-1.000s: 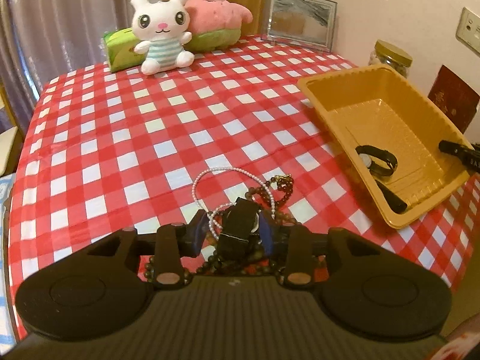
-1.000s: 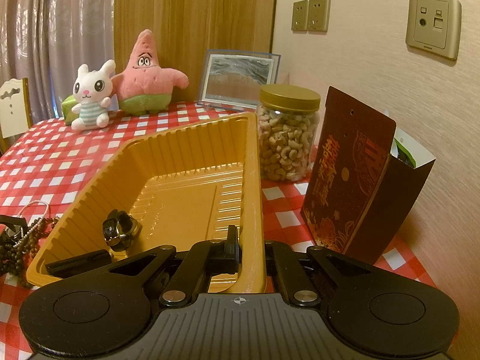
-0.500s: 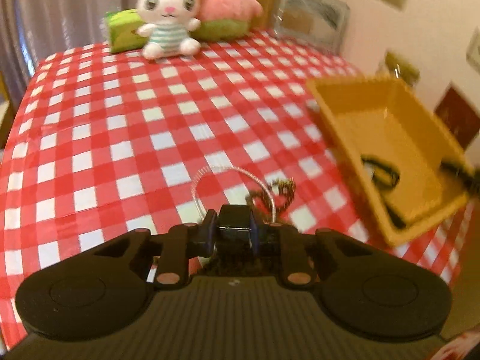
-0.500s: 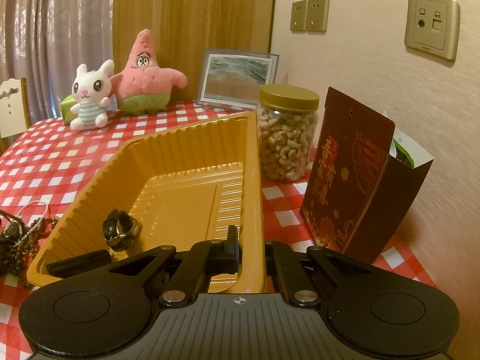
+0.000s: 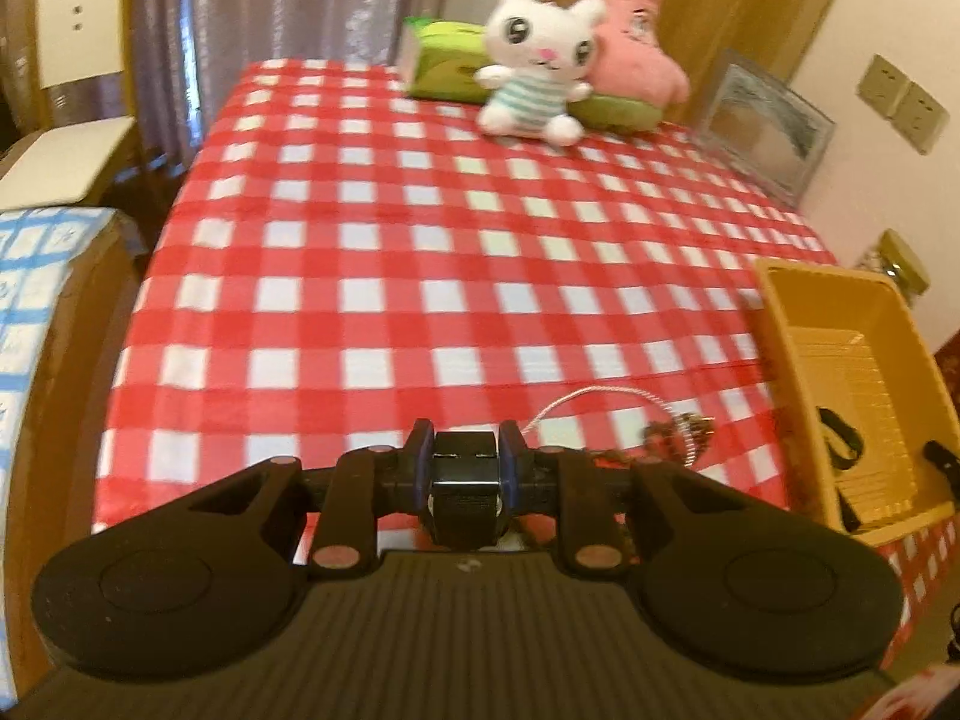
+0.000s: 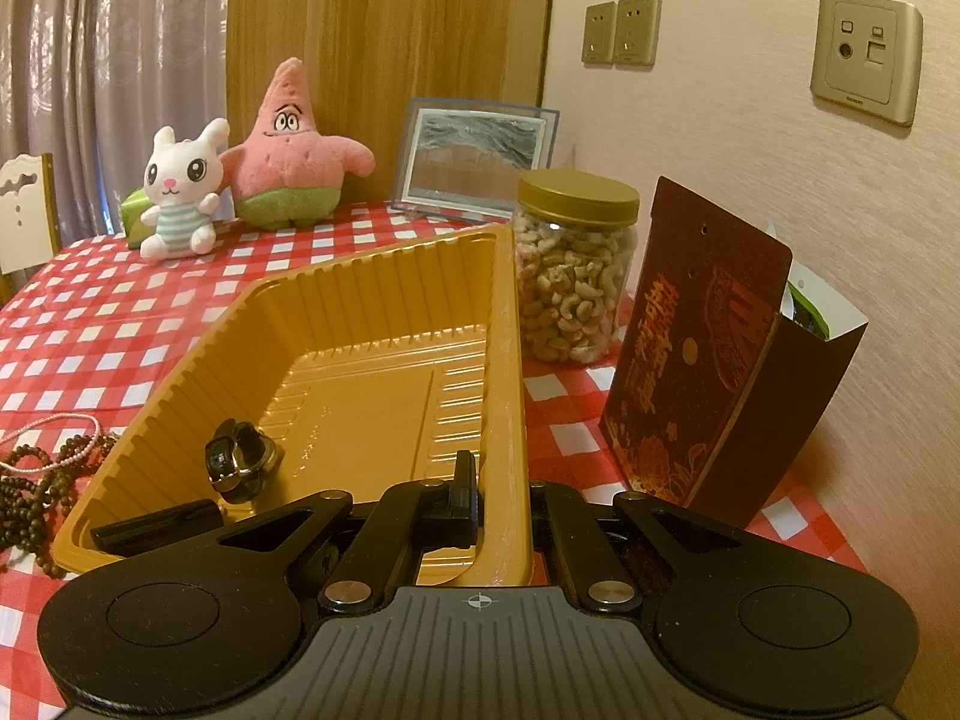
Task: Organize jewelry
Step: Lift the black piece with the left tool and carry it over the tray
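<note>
My left gripper (image 5: pixel 463 468) is shut on a small black watch (image 5: pixel 465 492), held above the red checked tablecloth. A pearl necklace (image 5: pixel 600 399) and dark bead strings (image 5: pixel 678 438) lie on the cloth just right of it. The yellow tray (image 5: pixel 780 312) sits at the far right with another black watch (image 5: pixel 840 447) inside. In the right wrist view my right gripper (image 6: pixel 501 504) is shut on the yellow tray's (image 6: pixel 384 276) near rim. That tray holds the black watch (image 6: pixel 237 468) and a black bar (image 6: pixel 162 528). The bead strings (image 6: pixel 30 492) lie left of it.
A white plush rabbit (image 5: pixel 540 78) and a pink star plush (image 5: pixel 636 42) stand at the table's far end beside a picture frame (image 5: pixel 762 126). A cashew jar (image 6: pixel 573 264) and a dark red box (image 6: pixel 702 360) stand right of the tray. A chair (image 5: pixel 66 90) and a carton (image 5: pixel 36 330) stand at the left.
The left gripper closed on the black watch, lifted it off the bead pile and swung left while rolling. The right gripper and tray have not moved.
</note>
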The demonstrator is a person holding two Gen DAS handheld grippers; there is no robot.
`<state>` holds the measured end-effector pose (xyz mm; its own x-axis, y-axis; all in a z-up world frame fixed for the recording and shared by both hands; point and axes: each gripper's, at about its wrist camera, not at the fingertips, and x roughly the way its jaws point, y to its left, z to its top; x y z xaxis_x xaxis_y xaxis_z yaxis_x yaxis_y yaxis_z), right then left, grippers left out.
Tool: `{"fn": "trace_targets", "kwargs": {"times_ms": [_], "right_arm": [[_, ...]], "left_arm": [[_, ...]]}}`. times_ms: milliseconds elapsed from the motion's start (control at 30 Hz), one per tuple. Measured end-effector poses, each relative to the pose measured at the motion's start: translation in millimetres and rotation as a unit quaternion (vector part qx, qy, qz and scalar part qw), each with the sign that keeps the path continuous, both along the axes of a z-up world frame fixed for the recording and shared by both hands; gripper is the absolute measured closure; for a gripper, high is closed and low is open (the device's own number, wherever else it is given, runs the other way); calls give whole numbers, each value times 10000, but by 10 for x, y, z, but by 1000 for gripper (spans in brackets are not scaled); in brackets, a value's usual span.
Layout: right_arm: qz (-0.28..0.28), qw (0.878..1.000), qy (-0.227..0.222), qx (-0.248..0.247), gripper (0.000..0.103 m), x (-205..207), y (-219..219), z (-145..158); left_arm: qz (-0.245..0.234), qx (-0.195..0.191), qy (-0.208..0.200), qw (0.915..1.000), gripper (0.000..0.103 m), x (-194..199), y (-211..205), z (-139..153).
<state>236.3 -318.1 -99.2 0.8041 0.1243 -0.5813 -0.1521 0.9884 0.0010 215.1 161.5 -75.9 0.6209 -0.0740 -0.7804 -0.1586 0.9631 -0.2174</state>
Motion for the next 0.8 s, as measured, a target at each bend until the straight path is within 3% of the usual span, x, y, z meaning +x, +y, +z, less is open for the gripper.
{"fn": "trace_targets", "kwargs": {"times_ms": [200,433,633,800], "right_arm": [[3,10000,2,-15,100,2,-5,-4],[-4,10000,0,-27,100,0,-4,-1],[-8,10000,3,-55,100,-11,-1,7],[-7,10000,1,-83,100,-31,23,34]], "left_arm": [[12,-138,-180,9997,83,-94,65,139],[-213,-181,-460,9986,83,10,-162,341],[-705,-377,-598,9950,83,148,-553,398],[-1294,-722,-615,9870,83,247,-1021,356]]}}
